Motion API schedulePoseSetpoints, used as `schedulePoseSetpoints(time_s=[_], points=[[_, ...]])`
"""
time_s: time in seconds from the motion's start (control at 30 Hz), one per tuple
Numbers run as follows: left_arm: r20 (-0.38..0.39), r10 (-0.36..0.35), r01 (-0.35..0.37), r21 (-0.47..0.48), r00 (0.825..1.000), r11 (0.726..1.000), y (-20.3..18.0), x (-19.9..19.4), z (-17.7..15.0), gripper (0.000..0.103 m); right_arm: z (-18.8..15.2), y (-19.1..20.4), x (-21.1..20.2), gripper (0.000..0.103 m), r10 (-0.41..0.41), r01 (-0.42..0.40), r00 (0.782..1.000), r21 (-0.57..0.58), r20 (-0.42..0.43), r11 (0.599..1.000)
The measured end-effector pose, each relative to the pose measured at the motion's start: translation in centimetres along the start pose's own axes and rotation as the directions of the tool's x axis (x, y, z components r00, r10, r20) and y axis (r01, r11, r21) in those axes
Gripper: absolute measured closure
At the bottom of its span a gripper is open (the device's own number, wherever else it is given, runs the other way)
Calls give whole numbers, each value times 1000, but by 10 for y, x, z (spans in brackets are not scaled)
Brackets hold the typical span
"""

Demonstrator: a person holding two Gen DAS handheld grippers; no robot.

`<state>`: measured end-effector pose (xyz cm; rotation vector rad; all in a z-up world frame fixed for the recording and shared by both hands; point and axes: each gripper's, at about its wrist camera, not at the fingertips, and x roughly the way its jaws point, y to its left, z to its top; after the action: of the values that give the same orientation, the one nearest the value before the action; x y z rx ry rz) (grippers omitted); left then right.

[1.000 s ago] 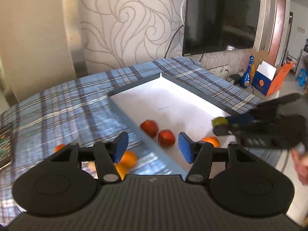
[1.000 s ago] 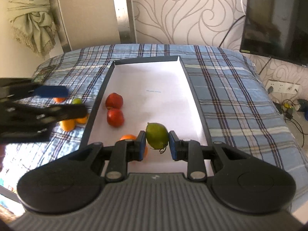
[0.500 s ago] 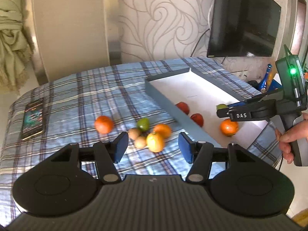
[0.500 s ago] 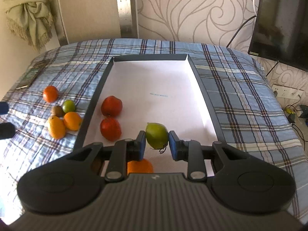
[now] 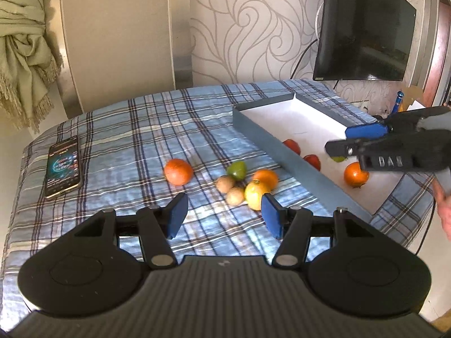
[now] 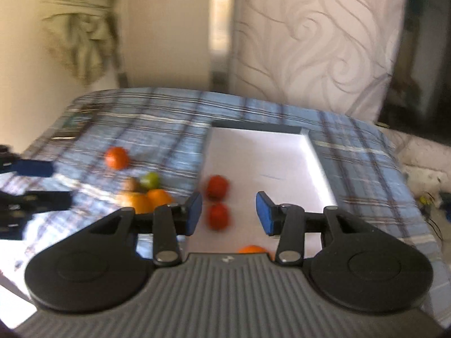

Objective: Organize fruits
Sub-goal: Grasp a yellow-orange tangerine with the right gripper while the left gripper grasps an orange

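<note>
Between our right gripper's [image 6: 229, 212] fingers nothing is held: they have just been opening, and the green fruit [image 5: 339, 158] lies in the tray [image 5: 263, 133] under them, beside an orange [image 5: 355, 174] and two red fruits [image 5: 312, 161]. Our left gripper's [image 5: 224, 215] fingers stand apart and empty, above a yellow fruit [image 5: 256, 194] among the loose pile on the plaid bed [image 5: 126, 129]. A phone [image 5: 63, 166] lies on the bed's far left.

Ahead of me a wall with swirl-patterned wallpaper [image 5: 253, 28] catches soft daylight. A dark television [image 5: 363, 28] hangs at its right, a pale green fringed curtain [image 5: 25, 42] is bunched at the left, and a blue plaid cloth [image 5: 141, 129] covers the bench.
</note>
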<state>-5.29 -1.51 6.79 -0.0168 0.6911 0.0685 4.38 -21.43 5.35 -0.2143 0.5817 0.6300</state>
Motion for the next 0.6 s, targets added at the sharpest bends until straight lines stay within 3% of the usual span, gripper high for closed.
schedulePoseSetpoints(time_s=[0.3,0.6], points=[[-1,25,-25,-3,1000,1000,31,-5,-9,40,-4,66,19,59,110,-115,991,-68,-80,991],[-4,51,-51,-16,999,999,58,-10,-17,40,-7,82,62,59,85,-95,983,-51,-161,994]])
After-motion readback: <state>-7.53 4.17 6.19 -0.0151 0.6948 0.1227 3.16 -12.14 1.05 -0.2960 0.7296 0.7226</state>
